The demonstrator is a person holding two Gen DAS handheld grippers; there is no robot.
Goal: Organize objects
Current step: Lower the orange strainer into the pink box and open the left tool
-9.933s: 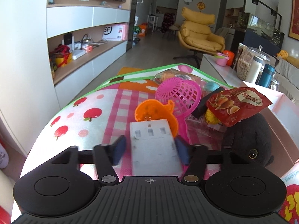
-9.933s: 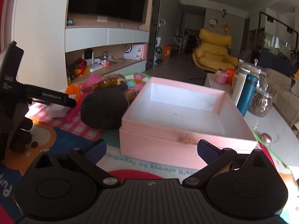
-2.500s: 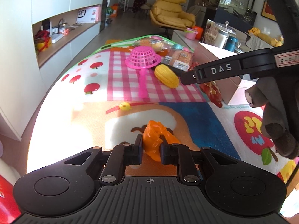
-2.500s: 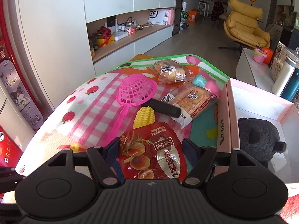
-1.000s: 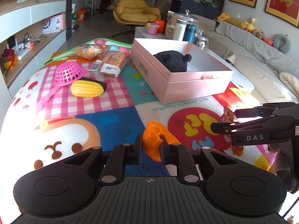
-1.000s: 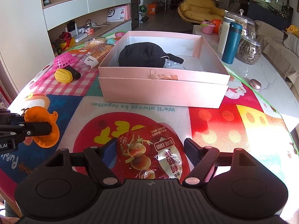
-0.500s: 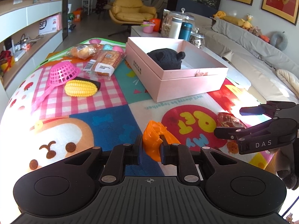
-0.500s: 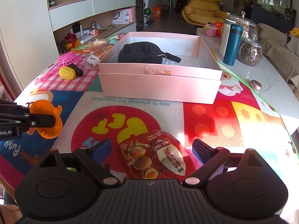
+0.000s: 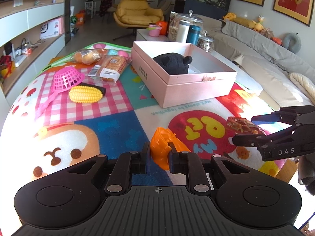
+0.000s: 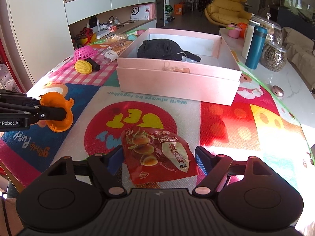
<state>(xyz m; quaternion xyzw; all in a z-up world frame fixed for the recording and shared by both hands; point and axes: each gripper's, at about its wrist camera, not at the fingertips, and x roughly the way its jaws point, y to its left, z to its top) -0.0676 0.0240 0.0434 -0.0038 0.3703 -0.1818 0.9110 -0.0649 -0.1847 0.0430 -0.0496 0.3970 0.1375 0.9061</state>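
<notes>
On the mat in front of the pink box (image 10: pixel 178 82), the red snack bag (image 10: pixel 159 155) lies flat between the right gripper's (image 10: pixel 158 160) spread-apart fingers, not pinched; it looks light, crinkly and slick, so I'd grab it by a sealed edge. The left gripper (image 9: pixel 158 158) is clamped on the orange cup (image 9: pixel 163 147), thin stiff plastic that probably weighs nothing, held by its rim.
</notes>
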